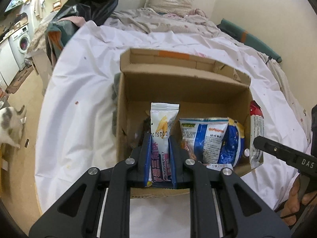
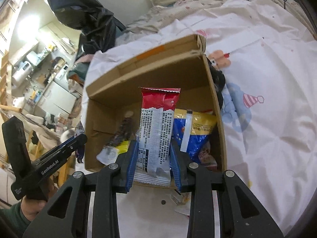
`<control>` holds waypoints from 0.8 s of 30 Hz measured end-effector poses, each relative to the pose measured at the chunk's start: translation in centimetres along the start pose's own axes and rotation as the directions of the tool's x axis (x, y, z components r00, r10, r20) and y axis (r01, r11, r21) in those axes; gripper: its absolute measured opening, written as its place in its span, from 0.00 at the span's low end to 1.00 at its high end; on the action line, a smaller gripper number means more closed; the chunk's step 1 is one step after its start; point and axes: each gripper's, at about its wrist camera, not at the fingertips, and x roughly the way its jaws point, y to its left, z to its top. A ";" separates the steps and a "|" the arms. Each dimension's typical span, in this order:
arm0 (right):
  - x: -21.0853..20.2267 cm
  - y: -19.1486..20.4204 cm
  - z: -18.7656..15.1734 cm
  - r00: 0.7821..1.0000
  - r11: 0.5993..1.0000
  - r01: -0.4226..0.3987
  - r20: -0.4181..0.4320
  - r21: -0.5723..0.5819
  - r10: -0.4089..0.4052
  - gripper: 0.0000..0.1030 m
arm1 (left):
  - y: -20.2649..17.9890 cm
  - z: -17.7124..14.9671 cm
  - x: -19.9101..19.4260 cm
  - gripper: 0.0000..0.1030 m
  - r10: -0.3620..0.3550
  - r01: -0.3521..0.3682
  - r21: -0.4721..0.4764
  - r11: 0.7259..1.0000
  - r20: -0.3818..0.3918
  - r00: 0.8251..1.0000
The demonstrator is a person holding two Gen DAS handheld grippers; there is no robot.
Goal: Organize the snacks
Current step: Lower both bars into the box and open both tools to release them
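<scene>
An open cardboard box [image 1: 184, 83] sits on a white bedsheet. My left gripper [image 1: 160, 138] is shut on a white and purple snack bar [image 1: 162, 127] with a banana picture, held upright over the box's near left part. My right gripper [image 2: 153, 144] is shut on a red and white snack bar [image 2: 156, 130], upright above the box [image 2: 150, 77]. In the left wrist view the right gripper [image 1: 257, 140] enters from the right, gripping the red and white bar [image 1: 256, 132] at the box's right wall. A blue and yellow snack bag [image 1: 214, 138] lies inside the box.
A dark wrapper [image 2: 122, 132] and a small clear packet [image 2: 108, 154] lie on the box floor at left. Rumpled bedding and a pillow [image 1: 168, 2] fill the far end of the bed. A cat [image 1: 10, 127] stands on the floor at left. A washing machine [image 1: 21, 43] stands further back.
</scene>
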 end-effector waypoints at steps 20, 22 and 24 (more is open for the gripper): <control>1.6 0.4 -0.3 0.999 1.000 0.004 -0.044 0.025 -0.003 0.35 | 0.7 -0.6 1.9 0.14 -0.043 0.040 -0.071 0.997 -0.049 0.998; 1.4 0.6 -0.4 0.998 1.000 -0.004 -0.055 0.013 0.005 0.35 | 0.6 -0.6 2.0 0.15 -0.052 0.048 -0.075 0.996 -0.057 0.997; 1.8 0.9 -0.8 0.993 0.999 -0.046 -0.111 0.004 0.046 0.35 | 0.4 -0.6 2.1 0.16 -0.061 0.056 -0.074 0.996 -0.065 0.996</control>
